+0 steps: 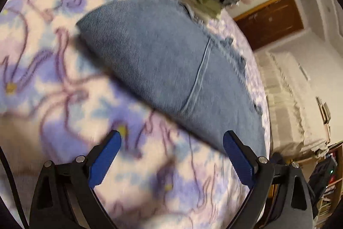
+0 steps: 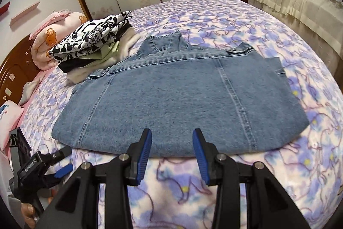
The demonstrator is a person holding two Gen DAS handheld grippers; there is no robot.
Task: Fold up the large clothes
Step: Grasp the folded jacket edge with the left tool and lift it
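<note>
My right claw point(image 2: 172, 141), half-open and empty, sits nearest the denim jacket point(image 2: 178, 96), whose near hem runs left-right.

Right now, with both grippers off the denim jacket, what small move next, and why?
Probably bring the right gripper down onto the denim jacket's near hem: its fingers stand open, empty, just short of that edge, and the jacket lies only partly folded.

Even indoor light; the left wrist view is motion-blurred, the right sharp, both fisheye-curved with dark corners.
</note>
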